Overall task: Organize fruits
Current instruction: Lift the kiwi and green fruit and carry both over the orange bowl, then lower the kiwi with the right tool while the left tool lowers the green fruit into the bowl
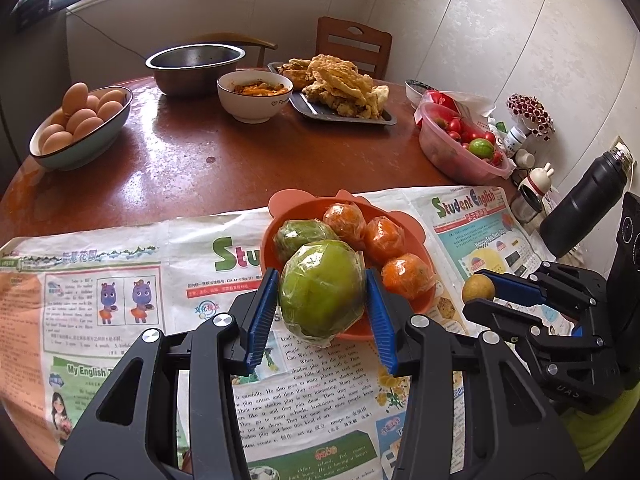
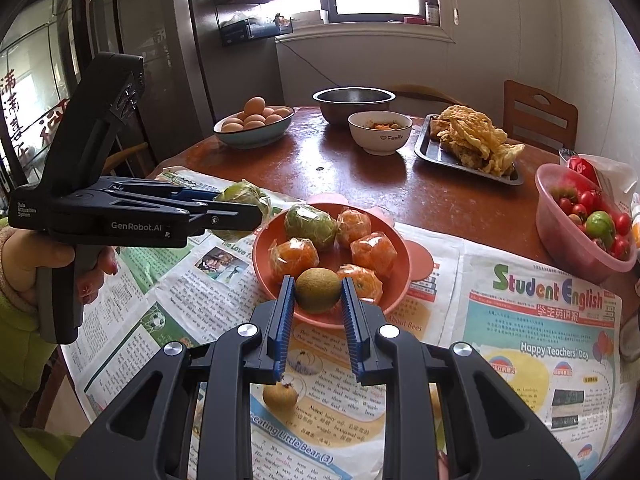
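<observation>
Item 1: left gripper (image 1: 322, 292), jaws clamped on wrapped green fruit (image 1: 322, 288), above the near rim of orange bowl (image 1: 416, 304).
Item 2: right gripper (image 2: 318, 292), jaws pinching kiwi (image 2: 318, 289) over that bowl.
I would lower each before releasing, into gaps between the 4 oranges (image 2: 374, 254).

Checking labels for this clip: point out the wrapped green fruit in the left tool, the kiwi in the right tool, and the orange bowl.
wrapped green fruit (image 1: 322, 288), left wrist view, middle of its front face.
kiwi (image 2: 318, 289), right wrist view, centre of its skin.
orange bowl (image 2: 262, 262), right wrist view, left rim.
</observation>
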`<move>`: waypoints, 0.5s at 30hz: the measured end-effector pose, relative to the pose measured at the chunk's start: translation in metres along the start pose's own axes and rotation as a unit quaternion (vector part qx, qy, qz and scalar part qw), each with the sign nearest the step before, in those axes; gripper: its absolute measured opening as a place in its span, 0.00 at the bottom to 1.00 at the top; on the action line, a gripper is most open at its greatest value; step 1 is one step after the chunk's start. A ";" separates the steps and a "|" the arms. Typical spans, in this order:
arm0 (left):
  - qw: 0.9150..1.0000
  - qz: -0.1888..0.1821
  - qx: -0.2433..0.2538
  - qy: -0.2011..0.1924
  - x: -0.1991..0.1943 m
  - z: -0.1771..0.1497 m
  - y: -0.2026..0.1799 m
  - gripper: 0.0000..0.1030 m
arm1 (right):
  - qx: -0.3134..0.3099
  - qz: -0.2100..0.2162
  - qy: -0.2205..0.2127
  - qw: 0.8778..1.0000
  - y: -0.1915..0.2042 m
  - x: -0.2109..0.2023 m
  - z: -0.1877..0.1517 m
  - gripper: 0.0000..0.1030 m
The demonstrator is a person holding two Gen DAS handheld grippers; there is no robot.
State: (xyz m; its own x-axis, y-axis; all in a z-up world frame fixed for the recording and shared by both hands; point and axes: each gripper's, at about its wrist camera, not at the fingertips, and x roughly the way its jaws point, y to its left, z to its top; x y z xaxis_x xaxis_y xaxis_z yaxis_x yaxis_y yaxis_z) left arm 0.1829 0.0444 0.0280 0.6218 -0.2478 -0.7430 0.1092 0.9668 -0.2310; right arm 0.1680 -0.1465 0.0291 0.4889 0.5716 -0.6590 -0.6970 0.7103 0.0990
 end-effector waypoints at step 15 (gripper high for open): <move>1.000 0.002 -0.007 0.014 0.016 -0.002 0.007 0.34 | -0.003 0.007 0.004 1.000 0.003 0.013 0.007 0.22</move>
State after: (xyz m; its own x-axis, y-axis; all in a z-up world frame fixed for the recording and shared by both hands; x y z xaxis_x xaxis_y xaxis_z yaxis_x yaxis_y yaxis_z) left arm 0.1923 0.0470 0.0130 0.6002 -0.2450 -0.7614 0.0959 0.9671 -0.2356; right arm 0.1758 -0.1342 0.0263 0.4749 0.5784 -0.6632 -0.7069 0.6997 0.1040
